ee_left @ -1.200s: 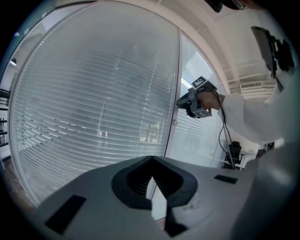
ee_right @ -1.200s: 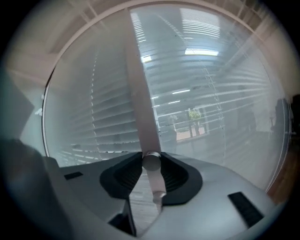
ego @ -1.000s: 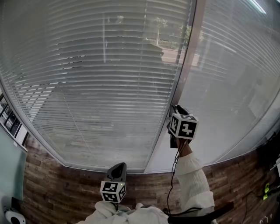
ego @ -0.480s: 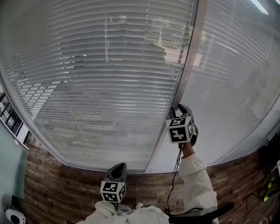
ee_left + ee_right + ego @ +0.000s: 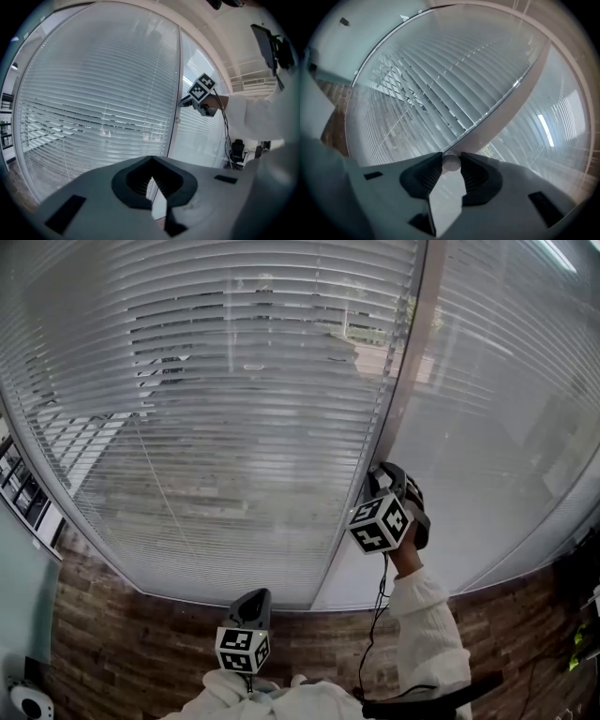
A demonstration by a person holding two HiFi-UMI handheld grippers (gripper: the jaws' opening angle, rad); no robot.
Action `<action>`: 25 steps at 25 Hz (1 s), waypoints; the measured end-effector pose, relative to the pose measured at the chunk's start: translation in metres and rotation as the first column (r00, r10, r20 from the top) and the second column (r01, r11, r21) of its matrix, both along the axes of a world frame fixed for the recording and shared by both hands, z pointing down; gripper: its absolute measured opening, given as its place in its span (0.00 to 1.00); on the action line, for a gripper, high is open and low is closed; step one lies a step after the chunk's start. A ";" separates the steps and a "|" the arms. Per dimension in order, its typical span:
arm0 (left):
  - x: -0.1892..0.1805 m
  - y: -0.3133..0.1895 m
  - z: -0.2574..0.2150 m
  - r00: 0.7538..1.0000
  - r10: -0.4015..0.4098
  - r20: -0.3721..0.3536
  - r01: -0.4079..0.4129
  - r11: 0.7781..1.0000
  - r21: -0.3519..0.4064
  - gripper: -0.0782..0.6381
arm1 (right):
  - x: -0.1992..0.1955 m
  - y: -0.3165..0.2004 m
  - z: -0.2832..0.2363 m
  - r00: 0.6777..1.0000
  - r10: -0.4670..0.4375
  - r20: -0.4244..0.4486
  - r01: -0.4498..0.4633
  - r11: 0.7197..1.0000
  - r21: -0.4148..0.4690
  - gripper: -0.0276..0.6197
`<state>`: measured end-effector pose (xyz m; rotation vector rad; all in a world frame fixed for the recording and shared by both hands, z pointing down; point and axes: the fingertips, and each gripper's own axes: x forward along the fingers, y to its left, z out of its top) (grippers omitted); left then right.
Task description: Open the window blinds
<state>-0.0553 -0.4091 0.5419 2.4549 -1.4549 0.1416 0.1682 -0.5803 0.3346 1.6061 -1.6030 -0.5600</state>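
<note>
White slatted blinds point(image 5: 234, 409) cover the big left pane, and their slats stand partly tilted, so the street outside shows through. My right gripper point(image 5: 380, 474) is raised to the window post point(image 5: 405, 381). In the right gripper view its jaws are shut on a small white round knob point(image 5: 451, 161) at the post's edge. The marker cube point(image 5: 380, 524) on that gripper sits tilted. My left gripper point(image 5: 253, 596) hangs low by the person's body, away from the window; its jaws point(image 5: 151, 161) meet at the tips with nothing between them.
The right pane point(image 5: 497, 427) has its own blinds, slats closed. A wood-patterned sill wall point(image 5: 141, 643) runs below the window. A black cable point(image 5: 373, 615) hangs from the right gripper along the white sleeve. An office chair point(image 5: 236, 149) stands at the right.
My right gripper has rolled on the knob and its cube has turned. The left pane's slats have tilted further open, and more of the outside shows. The left gripper has stayed still.
</note>
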 end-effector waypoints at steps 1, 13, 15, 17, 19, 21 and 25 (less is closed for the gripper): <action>-0.001 0.000 0.000 1.000 -0.001 0.001 0.001 1.000 0.000 0.11 | 0.000 0.000 0.000 1.000 -0.003 -0.013 0.003 1.000 -0.003 0.24; 0.001 0.001 0.002 1.000 0.001 0.006 -0.001 1.000 0.000 0.11 | -0.002 0.001 0.005 0.965 -0.034 -0.261 0.032 0.999 -0.011 0.24; 0.001 0.000 0.003 1.000 -0.001 0.007 0.001 1.000 -0.001 0.11 | -0.003 0.001 0.005 0.956 -0.045 -0.291 0.043 0.999 -0.013 0.24; 0.001 0.000 0.003 1.000 -0.001 0.007 0.001 1.000 -0.002 0.11 | -0.003 0.001 0.006 0.948 -0.050 -0.315 0.047 0.999 -0.016 0.24; 0.002 0.000 0.003 1.000 -0.001 0.007 0.001 1.000 -0.002 0.11 | -0.004 0.001 0.006 0.939 -0.056 -0.338 0.051 0.998 -0.021 0.24; 0.003 0.000 0.003 1.000 0.000 0.008 0.000 1.000 -0.002 0.11 | -0.004 0.002 0.007 0.930 -0.067 -0.361 0.060 0.998 -0.031 0.24; 0.004 0.001 0.004 1.000 -0.003 0.009 0.003 1.000 -0.004 0.11 | -0.004 0.002 0.009 0.897 -0.088 -0.434 0.073 0.996 -0.051 0.24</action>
